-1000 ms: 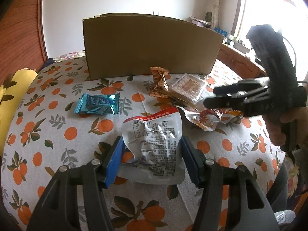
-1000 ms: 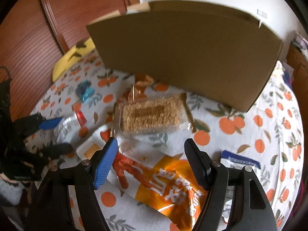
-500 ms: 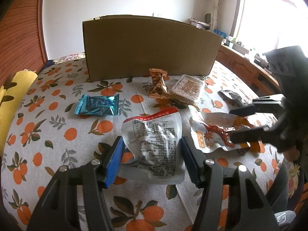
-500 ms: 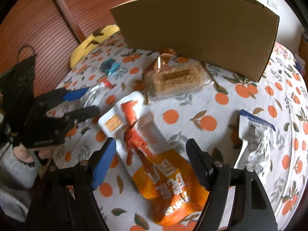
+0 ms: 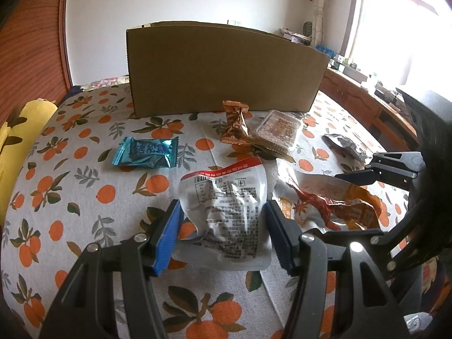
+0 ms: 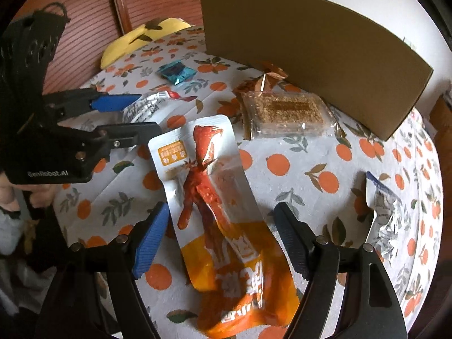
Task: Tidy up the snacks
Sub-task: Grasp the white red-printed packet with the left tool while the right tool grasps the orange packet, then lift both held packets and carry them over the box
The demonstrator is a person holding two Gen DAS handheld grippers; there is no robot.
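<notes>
Both grippers spread wide: left gripper straddles the silver pouch, right gripper the orange pouch. Slick foil risks slipping or crumpling on closure.

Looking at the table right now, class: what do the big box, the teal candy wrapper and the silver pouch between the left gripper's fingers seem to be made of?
Box: plain brown cardboard, matte, with a raw cut top edge.
Teal candy wrapper: likely metallised plastic film, glossy, with crimped ends.
Silver pouch: probably foil-laminate plastic, shiny and creased, with printed text.
</notes>
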